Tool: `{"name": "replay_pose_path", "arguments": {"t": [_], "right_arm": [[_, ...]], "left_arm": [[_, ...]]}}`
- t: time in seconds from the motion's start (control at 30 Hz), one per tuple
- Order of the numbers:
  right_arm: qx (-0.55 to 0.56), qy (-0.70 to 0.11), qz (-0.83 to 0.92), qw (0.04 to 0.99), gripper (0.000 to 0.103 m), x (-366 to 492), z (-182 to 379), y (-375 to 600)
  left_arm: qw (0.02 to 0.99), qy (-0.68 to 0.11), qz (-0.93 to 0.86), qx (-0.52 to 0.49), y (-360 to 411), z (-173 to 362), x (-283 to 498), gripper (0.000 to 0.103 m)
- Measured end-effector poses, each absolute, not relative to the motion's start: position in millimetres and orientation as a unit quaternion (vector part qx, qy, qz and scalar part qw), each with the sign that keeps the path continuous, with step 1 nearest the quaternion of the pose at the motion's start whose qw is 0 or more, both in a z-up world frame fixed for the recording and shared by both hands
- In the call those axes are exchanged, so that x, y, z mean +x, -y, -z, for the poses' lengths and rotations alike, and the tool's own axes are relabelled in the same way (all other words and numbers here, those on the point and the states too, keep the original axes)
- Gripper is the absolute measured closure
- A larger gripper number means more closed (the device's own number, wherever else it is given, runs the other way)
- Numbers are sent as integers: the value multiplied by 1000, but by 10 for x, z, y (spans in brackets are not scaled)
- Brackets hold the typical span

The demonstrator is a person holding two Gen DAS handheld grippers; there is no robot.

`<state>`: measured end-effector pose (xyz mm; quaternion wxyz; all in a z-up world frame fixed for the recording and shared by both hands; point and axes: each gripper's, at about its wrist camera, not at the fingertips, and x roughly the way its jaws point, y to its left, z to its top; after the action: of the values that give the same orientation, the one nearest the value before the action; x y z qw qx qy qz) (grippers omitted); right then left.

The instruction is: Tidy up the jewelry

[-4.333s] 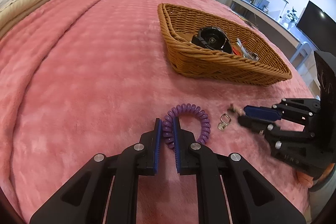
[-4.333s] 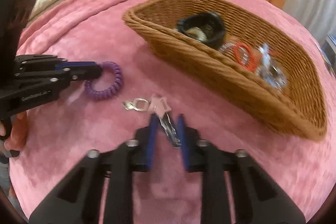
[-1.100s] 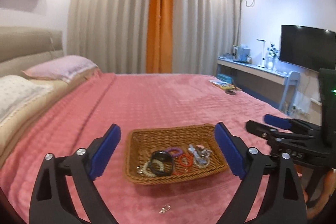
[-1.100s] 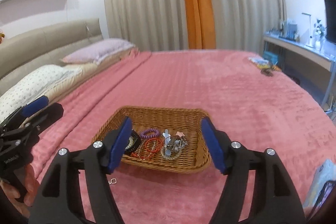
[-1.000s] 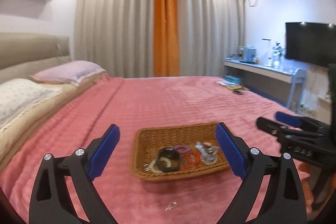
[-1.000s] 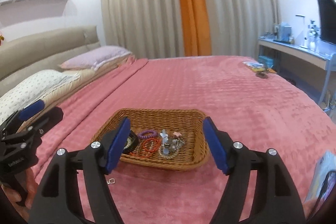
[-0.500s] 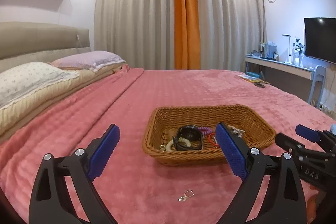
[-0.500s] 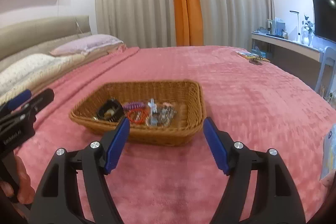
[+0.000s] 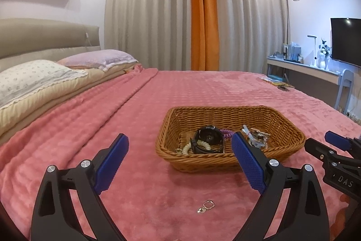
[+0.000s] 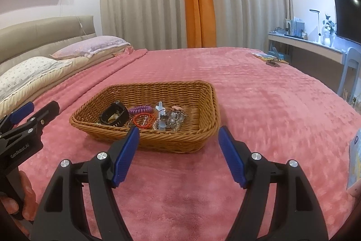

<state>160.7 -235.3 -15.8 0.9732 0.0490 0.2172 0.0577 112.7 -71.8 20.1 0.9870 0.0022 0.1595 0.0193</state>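
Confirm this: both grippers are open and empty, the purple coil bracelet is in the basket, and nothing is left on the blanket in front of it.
Not quite. A small metal clasp lies on the pink blanket in front of the basket, as the left wrist view shows. The rest holds: left gripper and right gripper are open and empty, and the purple coil bracelet is in the basket.

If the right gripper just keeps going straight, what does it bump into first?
Probably the basket. The right gripper is open and empty, pointing at the basket's near wall, with only blanket between. How high it sits is hard to judge, so it might touch the blanket first.
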Motion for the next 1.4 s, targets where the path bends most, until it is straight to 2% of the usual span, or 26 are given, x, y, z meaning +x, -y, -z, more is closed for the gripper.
{"name": "replay_pose_path", "arguments": {"t": [1.4], "right_arm": [[61,-225,-64,970,34,1651,176,2419]], "left_arm": [[988,-156,-22,2,692,-231,1101,10]]}}
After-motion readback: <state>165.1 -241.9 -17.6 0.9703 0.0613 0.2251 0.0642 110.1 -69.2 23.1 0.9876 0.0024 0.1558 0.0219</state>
